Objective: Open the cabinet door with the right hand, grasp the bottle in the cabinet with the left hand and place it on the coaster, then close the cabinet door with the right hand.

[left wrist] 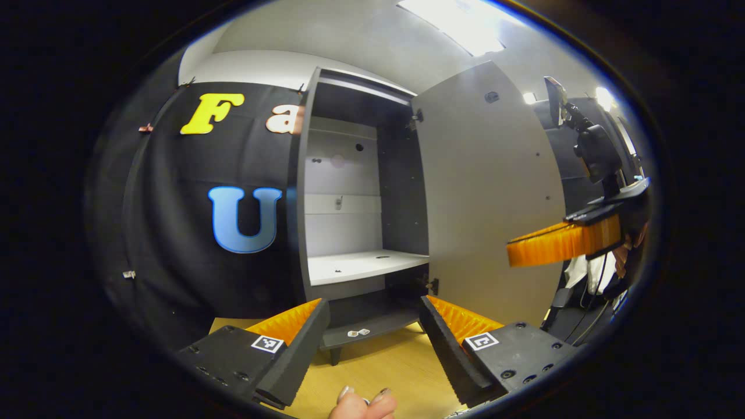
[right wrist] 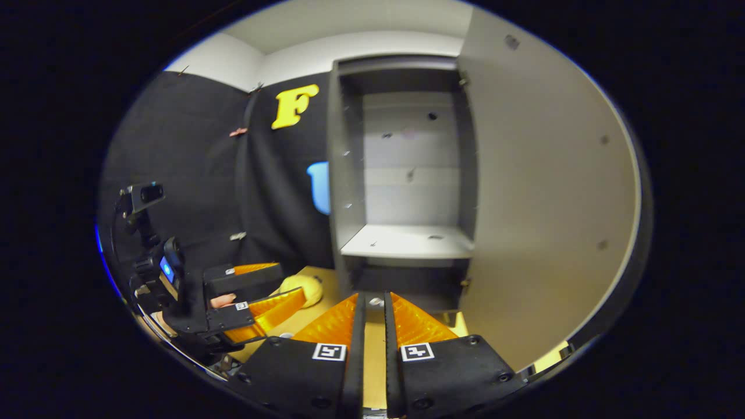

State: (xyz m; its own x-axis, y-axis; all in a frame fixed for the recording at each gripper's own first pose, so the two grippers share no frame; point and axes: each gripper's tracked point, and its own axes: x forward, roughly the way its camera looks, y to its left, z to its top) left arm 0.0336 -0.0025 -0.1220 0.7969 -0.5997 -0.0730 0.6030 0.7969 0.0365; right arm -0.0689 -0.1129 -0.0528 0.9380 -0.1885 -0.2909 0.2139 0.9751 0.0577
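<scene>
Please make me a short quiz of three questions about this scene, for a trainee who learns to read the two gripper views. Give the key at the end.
1. True or false: the cabinet door stands open.
2. Choose one. The left claw is: A) open and holds nothing; B) shut on a bottle; C) shut on the edge of the door.
3. Short answer: in the left gripper view, on which side of the cabinet opening do the hinges of the door sit?

Key: 1 true; 2 A; 3 the right side.
</scene>
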